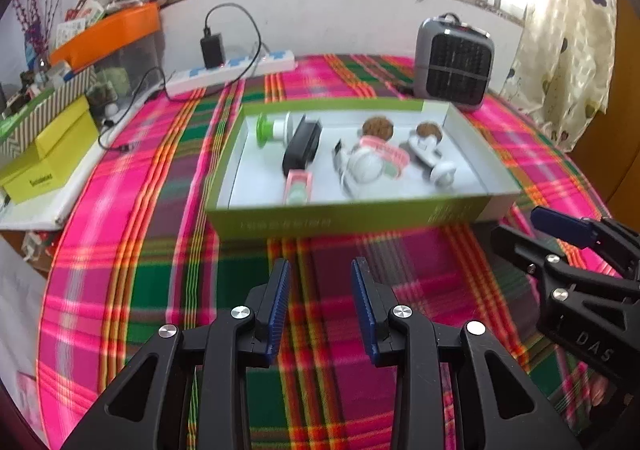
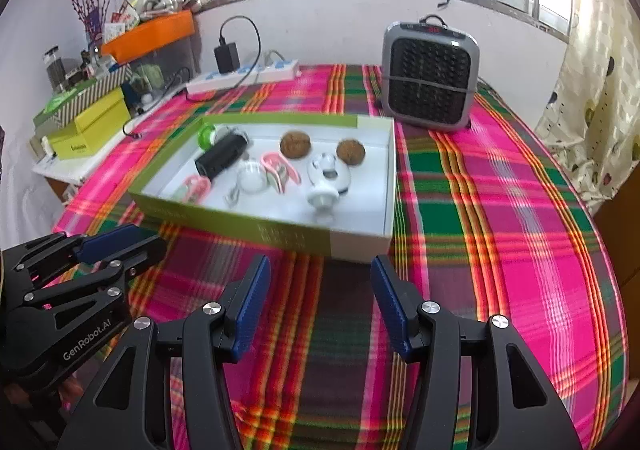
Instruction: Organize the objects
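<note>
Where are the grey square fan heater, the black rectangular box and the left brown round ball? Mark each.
Grey square fan heater (image 2: 430, 84): right wrist view, front grille.
Black rectangular box (image 2: 221, 159): right wrist view, top face.
Left brown round ball (image 2: 295, 144): right wrist view, centre.

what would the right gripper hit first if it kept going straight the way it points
Probably the near wall of the green and white box, close to its white corner; only bare plaid tablecloth lies before it. The right gripper tilts downward, though, so it might meet the cloth first. Depth is unclear.

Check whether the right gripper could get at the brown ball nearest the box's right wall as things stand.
Probably yes. The right gripper is open and empty, the box has no lid, and the brown ball lies uncovered with only the white gadget just in front.
</note>
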`<action>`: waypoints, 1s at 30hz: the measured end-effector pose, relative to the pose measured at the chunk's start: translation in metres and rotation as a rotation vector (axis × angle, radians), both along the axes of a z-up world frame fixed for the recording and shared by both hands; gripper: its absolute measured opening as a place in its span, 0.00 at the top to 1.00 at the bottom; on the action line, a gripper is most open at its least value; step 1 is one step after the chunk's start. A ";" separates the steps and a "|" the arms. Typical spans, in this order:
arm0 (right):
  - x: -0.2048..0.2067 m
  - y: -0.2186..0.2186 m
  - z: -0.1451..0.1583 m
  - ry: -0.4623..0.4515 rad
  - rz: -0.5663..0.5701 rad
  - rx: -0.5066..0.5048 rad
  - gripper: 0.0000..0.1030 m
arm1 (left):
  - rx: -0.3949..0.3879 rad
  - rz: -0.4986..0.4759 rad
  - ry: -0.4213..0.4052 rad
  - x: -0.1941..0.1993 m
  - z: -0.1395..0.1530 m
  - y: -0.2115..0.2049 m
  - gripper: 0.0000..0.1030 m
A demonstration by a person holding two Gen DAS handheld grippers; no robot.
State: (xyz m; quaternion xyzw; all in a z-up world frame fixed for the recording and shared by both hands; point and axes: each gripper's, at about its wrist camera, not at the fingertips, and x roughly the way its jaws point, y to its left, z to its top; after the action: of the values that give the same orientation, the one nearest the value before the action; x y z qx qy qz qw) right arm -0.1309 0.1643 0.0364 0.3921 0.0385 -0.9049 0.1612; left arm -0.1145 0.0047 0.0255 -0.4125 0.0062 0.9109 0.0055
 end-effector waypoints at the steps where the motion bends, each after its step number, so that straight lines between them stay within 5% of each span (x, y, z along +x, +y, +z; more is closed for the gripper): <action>1: 0.001 0.001 -0.003 -0.007 -0.004 0.003 0.48 | -0.001 0.003 -0.012 0.001 -0.004 -0.001 0.72; 30: 0.004 0.018 -0.030 -0.069 -0.078 0.076 0.46 | 0.015 0.057 -0.022 0.008 -0.024 -0.006 0.68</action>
State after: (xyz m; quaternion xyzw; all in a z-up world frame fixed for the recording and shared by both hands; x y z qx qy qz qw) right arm -0.1270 0.1820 0.0068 0.4301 0.0518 -0.8942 0.1123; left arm -0.1069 -0.0014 0.0014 -0.4226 -0.0124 0.9061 -0.0174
